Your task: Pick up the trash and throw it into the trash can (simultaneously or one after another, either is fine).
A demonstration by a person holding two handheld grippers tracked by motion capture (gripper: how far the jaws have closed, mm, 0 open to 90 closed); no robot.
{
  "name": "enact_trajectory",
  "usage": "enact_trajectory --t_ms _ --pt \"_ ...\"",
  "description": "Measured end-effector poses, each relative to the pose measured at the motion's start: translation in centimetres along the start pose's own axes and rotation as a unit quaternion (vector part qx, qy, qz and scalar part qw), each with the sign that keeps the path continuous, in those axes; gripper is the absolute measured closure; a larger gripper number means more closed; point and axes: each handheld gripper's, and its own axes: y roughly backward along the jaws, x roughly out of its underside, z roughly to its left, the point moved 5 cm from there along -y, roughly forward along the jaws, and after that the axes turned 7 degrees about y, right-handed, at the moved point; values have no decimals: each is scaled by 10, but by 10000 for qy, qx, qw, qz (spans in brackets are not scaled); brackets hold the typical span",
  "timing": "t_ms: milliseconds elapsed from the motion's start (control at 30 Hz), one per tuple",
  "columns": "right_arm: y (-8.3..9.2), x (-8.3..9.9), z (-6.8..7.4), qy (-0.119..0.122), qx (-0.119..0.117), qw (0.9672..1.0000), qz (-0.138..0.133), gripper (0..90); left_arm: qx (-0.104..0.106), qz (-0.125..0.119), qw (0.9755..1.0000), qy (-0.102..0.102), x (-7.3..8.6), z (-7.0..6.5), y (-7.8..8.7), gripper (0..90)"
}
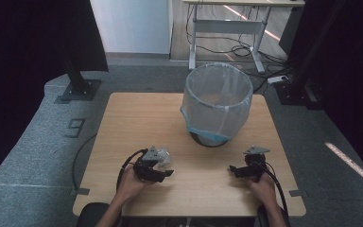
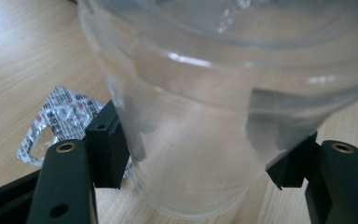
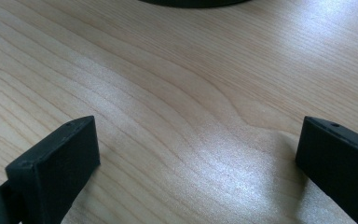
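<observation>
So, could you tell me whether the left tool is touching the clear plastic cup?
Touching. In the left gripper view, both pads of the left tool press against the sides of the cup.

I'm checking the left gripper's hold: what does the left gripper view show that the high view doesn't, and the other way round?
Left gripper view: the clear cup pressed between both pads, and a foil blister pack lying on the wood behind it.

High view: the bin with its clear liner at the far side of the table, the right gripper with nothing between its jaws, and the floor around.

Both: the left gripper, shut on the cup, and the wooden tabletop.
</observation>
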Motion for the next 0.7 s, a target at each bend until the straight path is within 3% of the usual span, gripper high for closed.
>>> enact_trajectory --t_ms 333,700 --pt "0 0 0 -7 8 10000 1 0 -56 16 10000 6 -15 6 8 337" --pt "0 0 1 -11 14 10000 4 0 -128 -23 9999 -105 -43 11 19 337"
